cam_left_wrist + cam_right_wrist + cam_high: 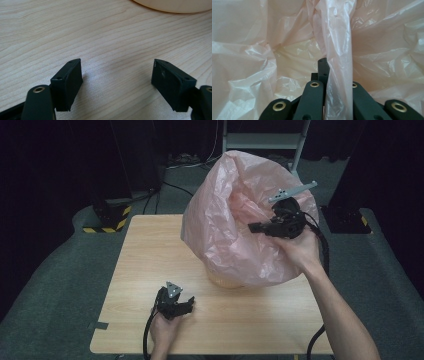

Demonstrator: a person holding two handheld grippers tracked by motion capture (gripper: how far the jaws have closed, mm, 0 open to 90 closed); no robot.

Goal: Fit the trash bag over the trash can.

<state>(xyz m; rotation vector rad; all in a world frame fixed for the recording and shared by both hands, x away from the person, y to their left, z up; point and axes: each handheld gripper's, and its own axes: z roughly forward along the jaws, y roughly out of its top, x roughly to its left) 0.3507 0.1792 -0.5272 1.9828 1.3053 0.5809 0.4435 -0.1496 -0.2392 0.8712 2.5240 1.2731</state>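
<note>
— Pinching the film: the right gripper (329, 75) is clamping its jaws on a gathered fold of the pink plastic bag (235, 215), at the rim on the bag's right side.

— And the left gripper (116, 75)?

— Resting low over the wooden table (150, 265), jaws standing wide apart, gripping nothing.

— Where is the bag sitting?

— Billowing over a pale round container (225, 281) at the table's far middle. In my judgement the film is handling light, soft and slippery, and tearing easily; a bunched rim fold is the safest hold.

— Surroundings?

— Grey carpet (60, 285) is running round the table, with dark curtains and a hazard-striped stand base (107, 220) behind.
</note>
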